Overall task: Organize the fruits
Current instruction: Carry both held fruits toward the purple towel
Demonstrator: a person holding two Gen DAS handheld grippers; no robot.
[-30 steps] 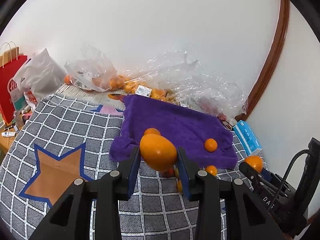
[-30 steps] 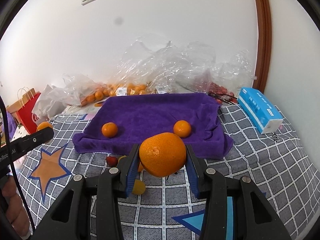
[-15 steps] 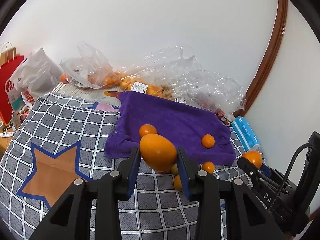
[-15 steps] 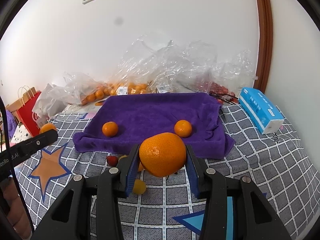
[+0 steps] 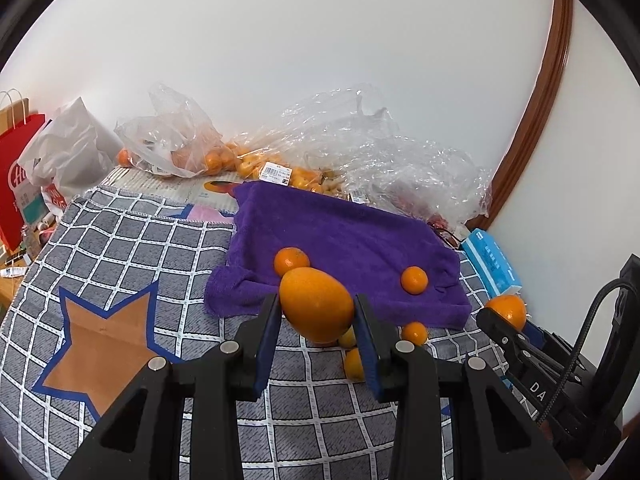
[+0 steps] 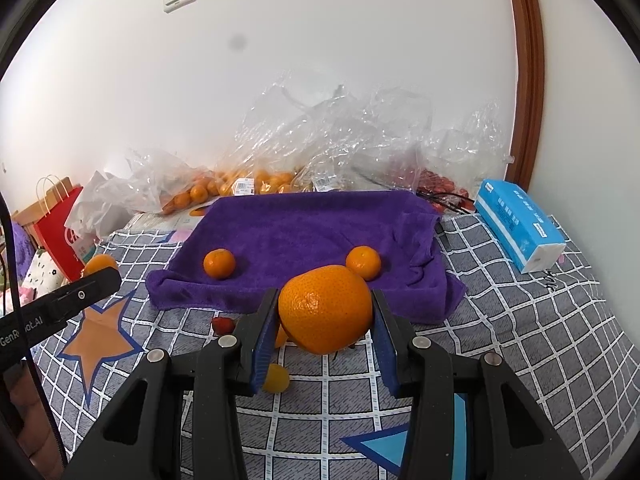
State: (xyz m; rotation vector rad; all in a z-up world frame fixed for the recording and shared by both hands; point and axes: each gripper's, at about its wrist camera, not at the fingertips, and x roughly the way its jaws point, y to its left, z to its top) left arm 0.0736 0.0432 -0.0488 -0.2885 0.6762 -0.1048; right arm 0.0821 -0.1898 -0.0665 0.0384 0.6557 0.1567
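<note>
Left wrist view: left tool angled downward clamps an orange; right tool likewise.

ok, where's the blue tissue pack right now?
The blue tissue pack lies on the checked cloth at the right of the right wrist view, just right of the purple towel, near the brown door frame.
</note>
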